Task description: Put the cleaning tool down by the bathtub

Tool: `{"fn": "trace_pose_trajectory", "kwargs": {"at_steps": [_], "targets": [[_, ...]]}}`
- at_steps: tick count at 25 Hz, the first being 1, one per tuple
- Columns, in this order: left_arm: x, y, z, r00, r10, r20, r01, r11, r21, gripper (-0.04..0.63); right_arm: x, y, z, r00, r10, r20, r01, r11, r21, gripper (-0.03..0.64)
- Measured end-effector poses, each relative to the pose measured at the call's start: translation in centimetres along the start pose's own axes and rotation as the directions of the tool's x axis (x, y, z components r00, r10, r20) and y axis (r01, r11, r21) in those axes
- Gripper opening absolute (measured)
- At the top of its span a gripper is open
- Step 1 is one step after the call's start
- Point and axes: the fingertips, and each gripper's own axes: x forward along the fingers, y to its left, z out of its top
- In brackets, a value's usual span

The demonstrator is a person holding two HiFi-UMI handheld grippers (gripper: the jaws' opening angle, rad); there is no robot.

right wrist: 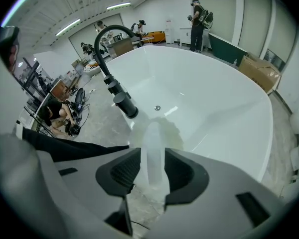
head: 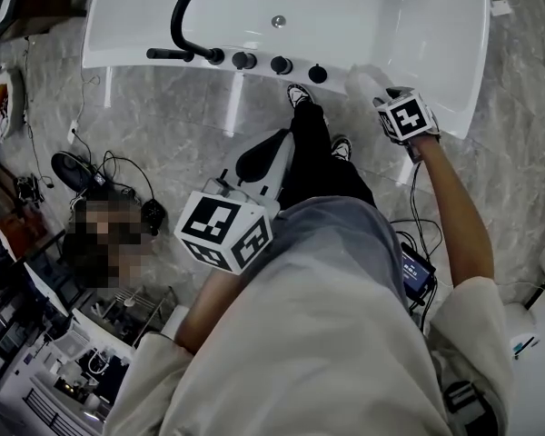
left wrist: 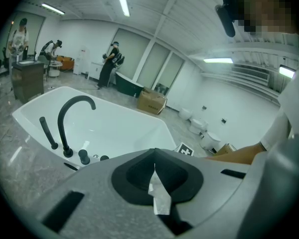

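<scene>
Pale, blurred cleaner (right wrist: 153,153) between the wide-apart jaws of the right tool (right wrist: 152,169), pads not pressing it, head seemingly propped on the tub (right wrist: 214,98) rim near the knobs (head: 282,64). Best to draw straight back along the handle, without nudging it over. Left tool (left wrist: 154,172) shut, low by the leg, a white scrap at its seam. Lower end of cleaner hidden behind the jaws; footing unclear.

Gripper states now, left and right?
Left gripper: closed, only a white scrap at the seam.
Right gripper: open, cleaning tool between the jaws, not gripped.
</scene>
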Motion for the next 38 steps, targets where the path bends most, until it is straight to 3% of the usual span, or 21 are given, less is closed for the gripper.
{"fn": "trace_pose_trajectory", "kwargs": {"at_steps": [18, 25, 38], "targets": [[0.5, -2.9, -0.7, 0.999, -0.048, 0.016, 0.048, 0.998, 0.029, 0.005, -3.3, 0.9, -0.7, 0.995, 0.016, 0.103, -0.019, 0.999, 0.034, 0.123], [0.8, -3.3, -0.9, 0.998, -0.048, 0.026, 0.047, 0.998, 0.029, 0.005, -5.3, 1.0, -2.0, 0.988, 0.016, 0.155, -0.037, 0.991, 0.131, 0.123], [1.8, -6.3, -2.0, 0.997, -0.079, 0.021, 0.078, 0.996, 0.041, 0.005, -11.2, 1.9, -2.3, 0.948, -0.006, 0.319, -0.067, 0.973, 0.219, 0.107]]}}
